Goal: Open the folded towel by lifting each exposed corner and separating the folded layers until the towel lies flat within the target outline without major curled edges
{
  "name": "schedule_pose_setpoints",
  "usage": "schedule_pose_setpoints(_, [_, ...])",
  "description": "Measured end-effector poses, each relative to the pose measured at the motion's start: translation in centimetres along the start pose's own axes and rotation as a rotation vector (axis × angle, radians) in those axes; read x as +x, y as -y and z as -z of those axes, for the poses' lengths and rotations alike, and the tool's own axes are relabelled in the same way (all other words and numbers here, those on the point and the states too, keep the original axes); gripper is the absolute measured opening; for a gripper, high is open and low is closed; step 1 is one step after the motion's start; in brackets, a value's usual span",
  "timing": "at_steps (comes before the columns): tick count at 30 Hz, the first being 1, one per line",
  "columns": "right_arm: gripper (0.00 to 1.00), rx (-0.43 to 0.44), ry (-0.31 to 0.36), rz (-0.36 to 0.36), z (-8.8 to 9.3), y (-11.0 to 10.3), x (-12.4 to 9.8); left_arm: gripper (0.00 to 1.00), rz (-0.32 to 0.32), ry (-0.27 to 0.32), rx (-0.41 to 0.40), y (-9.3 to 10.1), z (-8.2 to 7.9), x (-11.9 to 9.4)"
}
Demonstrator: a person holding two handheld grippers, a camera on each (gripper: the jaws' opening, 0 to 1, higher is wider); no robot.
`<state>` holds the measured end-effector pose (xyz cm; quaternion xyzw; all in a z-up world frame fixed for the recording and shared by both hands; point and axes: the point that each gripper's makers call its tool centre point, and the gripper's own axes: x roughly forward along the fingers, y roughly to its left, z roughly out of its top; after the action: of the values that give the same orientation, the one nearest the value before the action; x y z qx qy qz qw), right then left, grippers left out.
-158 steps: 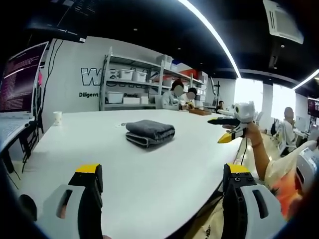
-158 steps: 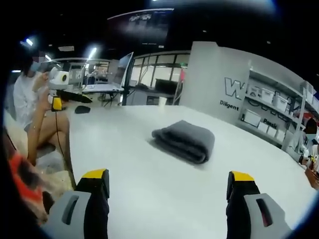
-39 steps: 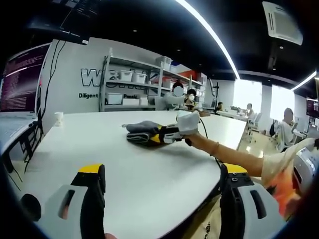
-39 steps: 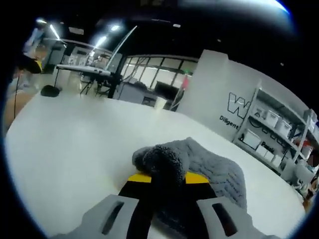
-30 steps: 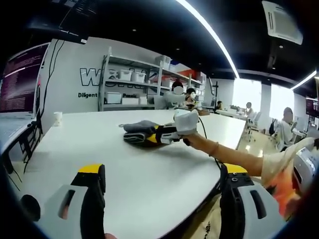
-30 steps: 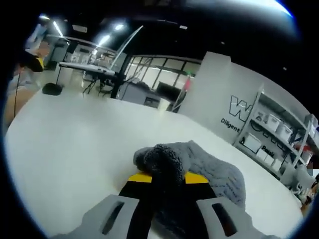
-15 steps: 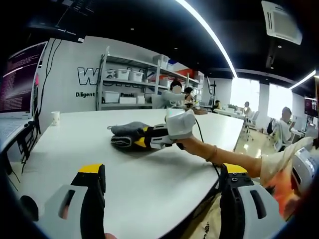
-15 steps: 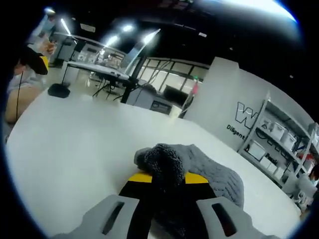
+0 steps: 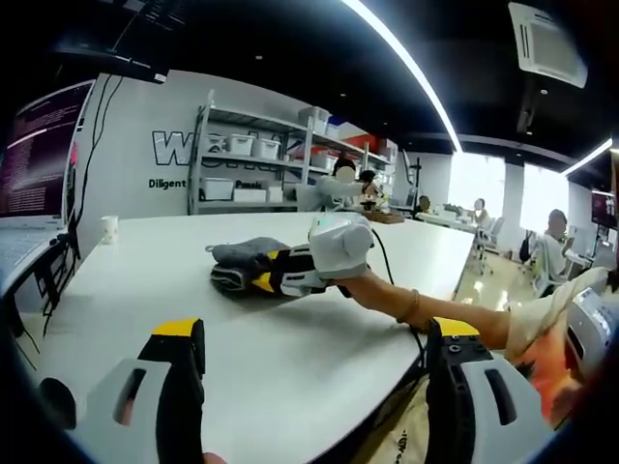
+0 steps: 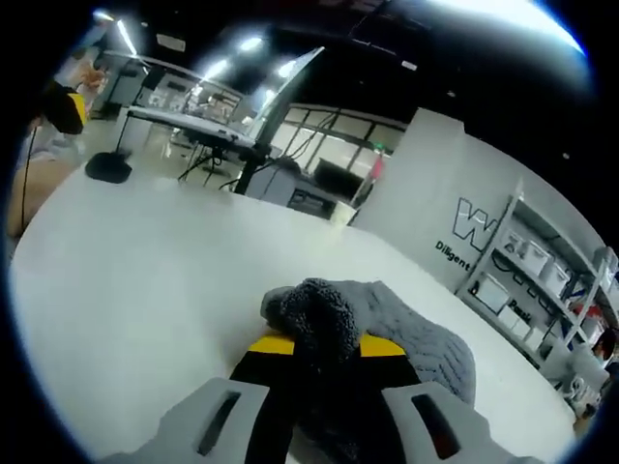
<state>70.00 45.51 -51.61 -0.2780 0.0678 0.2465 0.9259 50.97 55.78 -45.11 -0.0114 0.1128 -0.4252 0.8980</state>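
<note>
Grey folded towel (image 10: 387, 338) lies on the white table (image 9: 290, 338). Right gripper (image 10: 314, 350) clenched on a bunched towel corner. Left gripper (image 9: 314, 333) hangs apart over the near table edge, jaws released. Back wall lettering (image 9: 174, 148): "W…", below it "Diligent".

— Where do we look from in the left gripper view?
— Low over the near edge of the white table (image 9: 290, 358), well back, facing the shelving wall.
— And in the right gripper view?
— Pressed right up to the grey towel (image 10: 387, 329), facing across the table towards the desks.
— What do we share?
— Towel (image 9: 242, 261) and tabletop (image 10: 145, 261).
</note>
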Motion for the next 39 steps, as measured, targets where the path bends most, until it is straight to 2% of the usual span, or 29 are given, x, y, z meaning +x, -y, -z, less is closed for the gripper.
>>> schedule_pose_setpoints(8, [0.16,0.059,0.010,-0.029,0.0,0.1,0.1,0.93,0.006,-0.004,0.008,0.3,0.0,0.3])
schedule_pose_setpoints(16, [0.29,0.075,0.032,-0.054,-0.3,0.0,-1.0,0.93,0.005,-0.010,0.006,0.2,0.1,0.6])
schedule_pose_setpoints(19, [0.37,0.075,0.041,-0.069,-0.4,-0.3,-0.9,0.93,0.003,-0.005,0.006,0.2,0.0,0.4])
schedule_pose_setpoints(24, [0.58,0.082,0.078,-0.122,-1.4,-1.2,-1.1,0.93,-0.003,0.004,0.006,0.0,-0.1,0.1])
schedule_pose_setpoints(30, [0.74,0.050,0.062,-0.130,-1.3,-1.6,-1.0,0.93,-0.011,0.008,0.003,-0.2,-0.2,-0.1])
schedule_pose_setpoints(39, [0.68,0.066,0.091,-0.108,-1.8,-0.8,-1.4,0.93,-0.008,0.007,0.006,-0.1,-0.1,-0.1])
